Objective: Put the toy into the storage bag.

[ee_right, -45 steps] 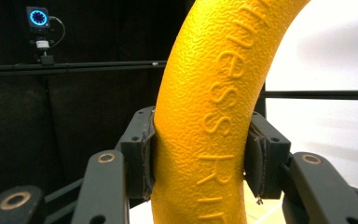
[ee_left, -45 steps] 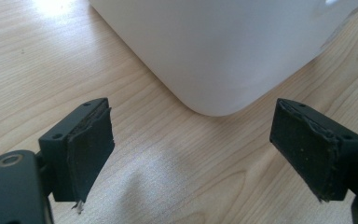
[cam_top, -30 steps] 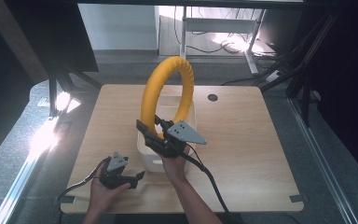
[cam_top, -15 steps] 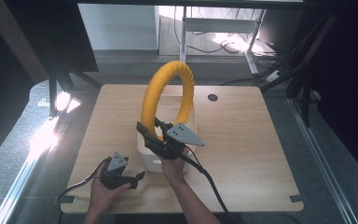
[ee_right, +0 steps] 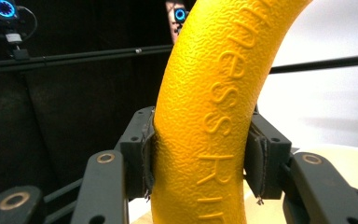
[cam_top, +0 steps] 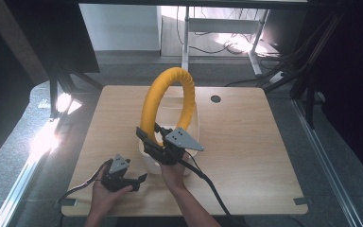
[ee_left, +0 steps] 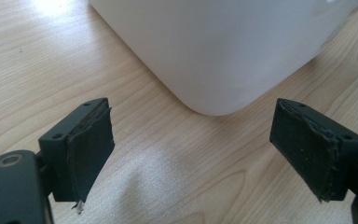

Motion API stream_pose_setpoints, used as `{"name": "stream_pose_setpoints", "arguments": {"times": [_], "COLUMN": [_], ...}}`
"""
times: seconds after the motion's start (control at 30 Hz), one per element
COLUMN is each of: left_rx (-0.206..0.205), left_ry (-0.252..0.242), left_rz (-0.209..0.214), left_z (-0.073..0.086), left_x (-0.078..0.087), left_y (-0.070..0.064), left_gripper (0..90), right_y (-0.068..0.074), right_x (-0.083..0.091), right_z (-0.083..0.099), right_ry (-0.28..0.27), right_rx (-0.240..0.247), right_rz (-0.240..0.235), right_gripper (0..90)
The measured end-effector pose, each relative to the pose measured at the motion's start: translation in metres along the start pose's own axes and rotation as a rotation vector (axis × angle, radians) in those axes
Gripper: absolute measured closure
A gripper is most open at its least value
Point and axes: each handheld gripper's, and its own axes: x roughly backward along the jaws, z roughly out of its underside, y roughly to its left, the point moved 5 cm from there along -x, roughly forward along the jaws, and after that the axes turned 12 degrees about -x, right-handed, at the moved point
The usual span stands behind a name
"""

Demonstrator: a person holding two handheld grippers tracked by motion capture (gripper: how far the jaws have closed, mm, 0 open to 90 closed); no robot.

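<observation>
In the high view, at lower left of the frame, the left gripper [cam_top: 131, 180] is held low over the pale wooden table [cam_top: 255, 142], its jaws spread wide and empty, pointed rightward toward the white bin [cam_top: 194, 124] that stands just right of it at frame centre. In the left gripper view the two black pads [ee_left: 91, 147] are seen well apart, foam faces scuffed and frayed at the edges, with a rounded lower corner of the white bin [ee_left: 223, 51] just beyond them at upper centre, not touched; the plastic reads smooth, matte and slightly translucent, the table grain light and fine. Moving right to frame centre, the yellow ring [cam_top: 168, 101] is seen standing on edge, rising as an arch above the bin, its lower part apparently inside or behind the bin wall; which cannot be told. The right gripper [cam_top: 151, 142] is clamped on the ring's left limb near its base. In the right gripper view the jaws are closed onto the yellow ring [ee_right: 214, 107] from both sides, the tube running near-vertical between them and curving toward upper right; its skin is pebbled, foam-like, with raised lettering along its length. Judged from this, the right hand is the holding hand, and any next move turns on the ring's upright plane relative to the bin opening below it.
</observation>
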Motion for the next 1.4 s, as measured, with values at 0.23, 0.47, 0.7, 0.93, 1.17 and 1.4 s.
{"name": "stream_pose_setpoints", "arguments": {"times": [0.23,0.47,0.7,0.93,1.17,1.4], "left_rx": [0.0,-0.001,0.0,-0.001,-0.001,0.003], "left_ry": [0.001,0.002,0.001,0.004,0.007,0.01], "left_rz": [0.0,-0.001,0.001,0.003,0.005,0.003], "left_z": [0.0,0.0,0.0,0.0,0.001,0.001], "left_x": [0.0,-0.001,-0.001,-0.002,-0.003,-0.003], "left_y": [0.0,0.0,-0.001,-0.001,-0.001,-0.001], "left_gripper": [13.4,13.4,13.3,13.3,13.3,13.3], "right_y": [-0.001,-0.002,-0.004,-0.006,-0.009,-0.011], "right_x": [-0.001,-0.002,-0.003,0.001,0.003,0.008], "right_z": [0.007,0.013,0.016,0.011,0.005,0.003], "right_ry": [0.028,0.064,0.108,0.111,0.114,0.112], "right_rx": [-0.018,-0.019,-0.014,0.01,0.001,0.002], "right_rz": [0.038,0.069,0.107,0.137,0.152,0.157], "right_gripper": [50.5,49.6,47.5,40.6,32.9,28.2]}}
